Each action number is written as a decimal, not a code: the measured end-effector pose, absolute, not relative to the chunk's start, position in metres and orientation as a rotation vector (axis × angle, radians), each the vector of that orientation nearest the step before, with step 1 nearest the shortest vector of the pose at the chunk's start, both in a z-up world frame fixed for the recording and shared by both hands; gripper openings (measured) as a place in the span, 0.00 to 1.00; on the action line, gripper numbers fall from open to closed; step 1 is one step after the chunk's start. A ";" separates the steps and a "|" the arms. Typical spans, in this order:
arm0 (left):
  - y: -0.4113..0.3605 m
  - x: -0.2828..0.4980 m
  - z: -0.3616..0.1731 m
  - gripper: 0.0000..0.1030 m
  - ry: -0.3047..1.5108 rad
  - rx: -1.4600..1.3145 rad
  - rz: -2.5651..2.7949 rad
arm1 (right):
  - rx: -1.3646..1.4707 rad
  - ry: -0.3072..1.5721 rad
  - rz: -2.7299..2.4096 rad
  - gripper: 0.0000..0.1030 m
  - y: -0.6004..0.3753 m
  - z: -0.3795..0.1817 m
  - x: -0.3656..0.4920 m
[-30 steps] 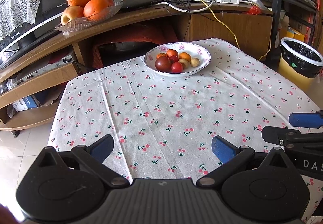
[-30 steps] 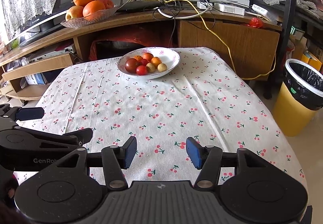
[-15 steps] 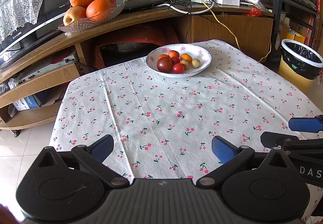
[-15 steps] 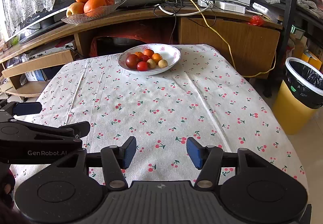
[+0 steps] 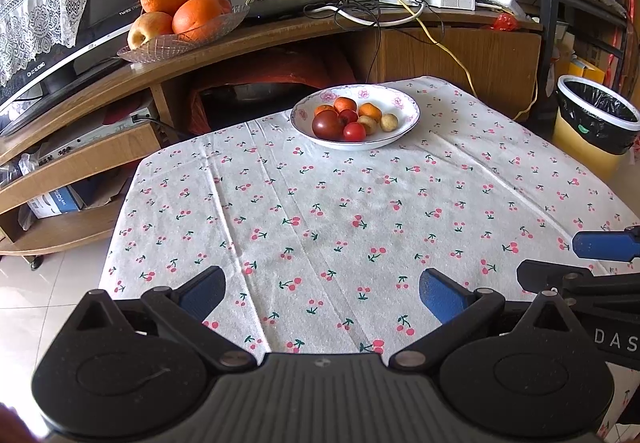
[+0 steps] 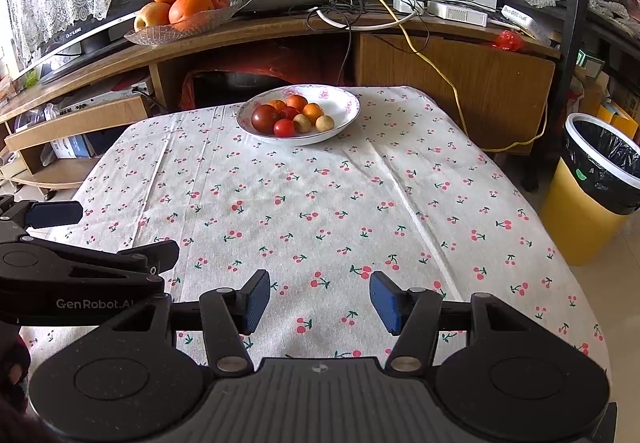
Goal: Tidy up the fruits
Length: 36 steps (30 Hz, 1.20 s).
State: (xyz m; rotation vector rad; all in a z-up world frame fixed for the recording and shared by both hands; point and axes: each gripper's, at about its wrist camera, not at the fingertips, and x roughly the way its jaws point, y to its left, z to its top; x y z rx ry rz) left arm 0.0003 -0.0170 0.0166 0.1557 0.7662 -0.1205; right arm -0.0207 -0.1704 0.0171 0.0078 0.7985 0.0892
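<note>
Both grippers parked low over the near edge of the cherry-print tablecloth [image 5: 320, 211], side by side, aimed at the white bowl [image 5: 404, 99] on the far side of the table. Left gripper [image 5: 320, 293]: jaws spread wide, nothing between the pads. Right gripper [image 6: 319, 301]: jaws parted to a narrower gap, also empty, only cloth showing between them. No fruit held.

Fruit all sits in the bowl, bunched toward its left half, pieces touching. Looks like the start or the end of the job, can't say which from here; assuming a pick is next:
- Reach well forward first; bowl is far from both grippers.
- Take an outer piece, e.g. tan round fruit [image 5: 389, 122] at the right edge of the cluster, free on one side.
- Come in from above, pads either side, clear of the bowl rim.
- Close gently; small red tomato [image 5: 354, 131] and dark tomato [image 5: 328, 124] probably soft and prone to roll.
- Keep the other gripper back, or ready to steady the bowl if it slides on the cloth.

Count in bowl, as visible: 1 large dark tomato, 2 small red ones, 3 small orange fruits, 2 tan round ones. Eight total, anything underneath hidden.

Elsewhere: glass dish [image 5: 160, 45] on the wooden shelf behind, holding about 3 oranges plus 1 apple, one orange partly hidden. 1 bin [image 5: 596, 123] on the floor at right.
</note>
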 end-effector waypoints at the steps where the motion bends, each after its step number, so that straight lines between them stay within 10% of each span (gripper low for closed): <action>1: -0.017 0.000 0.016 1.00 0.766 0.156 -0.120 | 0.008 0.798 0.090 0.50 -0.170 0.017 -0.021; 36: -0.018 -0.009 0.012 1.00 0.786 0.175 -0.111 | 0.008 0.824 0.100 0.50 -0.166 0.013 -0.029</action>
